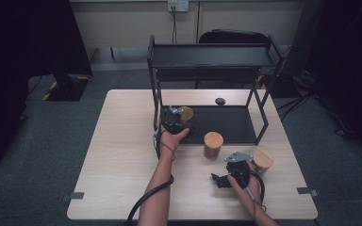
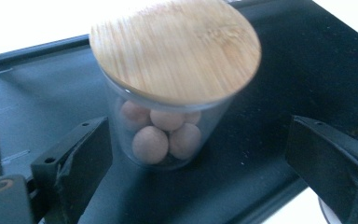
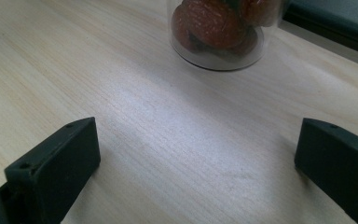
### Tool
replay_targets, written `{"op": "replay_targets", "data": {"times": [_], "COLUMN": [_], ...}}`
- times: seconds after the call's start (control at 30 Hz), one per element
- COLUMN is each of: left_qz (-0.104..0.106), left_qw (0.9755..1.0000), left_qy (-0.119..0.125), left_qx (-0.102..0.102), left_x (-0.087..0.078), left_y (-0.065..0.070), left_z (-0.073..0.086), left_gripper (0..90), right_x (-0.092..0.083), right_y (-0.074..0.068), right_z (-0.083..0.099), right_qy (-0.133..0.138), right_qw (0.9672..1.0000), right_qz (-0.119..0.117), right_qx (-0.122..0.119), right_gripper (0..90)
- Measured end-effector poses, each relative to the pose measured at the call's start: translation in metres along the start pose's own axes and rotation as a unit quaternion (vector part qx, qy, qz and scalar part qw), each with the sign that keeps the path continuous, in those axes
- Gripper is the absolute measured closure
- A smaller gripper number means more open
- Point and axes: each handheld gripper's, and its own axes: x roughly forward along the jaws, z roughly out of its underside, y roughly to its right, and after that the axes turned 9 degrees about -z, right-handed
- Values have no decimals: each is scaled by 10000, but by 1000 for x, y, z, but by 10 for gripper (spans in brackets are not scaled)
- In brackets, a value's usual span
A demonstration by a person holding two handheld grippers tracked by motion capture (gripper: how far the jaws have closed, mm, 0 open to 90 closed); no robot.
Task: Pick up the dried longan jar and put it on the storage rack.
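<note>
A glass jar (image 2: 168, 135) with a bamboo lid and pale round balls inside stands on the bottom tray of a black rack (image 2: 270, 93). My left gripper (image 2: 198, 140) is open, with one jaw on each side of the jar and a gap on both sides. The high view shows this jar (image 1: 186, 113) at the tray's left end, just beyond my left gripper (image 1: 172, 120). My right gripper (image 3: 196, 144) is open over bare wood, with nothing between its jaws. Ahead of it stands a second jar (image 3: 219, 32) of brown pieces, which sits mid-table (image 1: 213, 144) in the high view.
A third lidded jar (image 1: 263, 160) stands just right of my right gripper (image 1: 221, 181). The two-tier black rack (image 1: 207, 61) takes up the far half of the wooden table (image 1: 118, 165). A small dark object (image 1: 220, 100) lies at the rack's back.
</note>
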Motion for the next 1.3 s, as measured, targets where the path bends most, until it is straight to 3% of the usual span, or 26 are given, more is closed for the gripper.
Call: {"op": "replay_targets", "data": {"times": [0.4,1.3], "left_qz": [243,658], "left_qw": [9996,9977], "left_qy": [134,171], "left_qx": [-36,81], "left_x": [-12,-31], "left_y": [2,3], "left_z": [10,30], "left_gripper": [72,70], "right_x": [0,0], "right_y": [0,0], "right_z": [0,0], "right_qy": [0,0], "right_qw": [10000,10000], "right_qz": [-1,-4], "right_qx": [0,1], "right_gripper": [0,0]}}
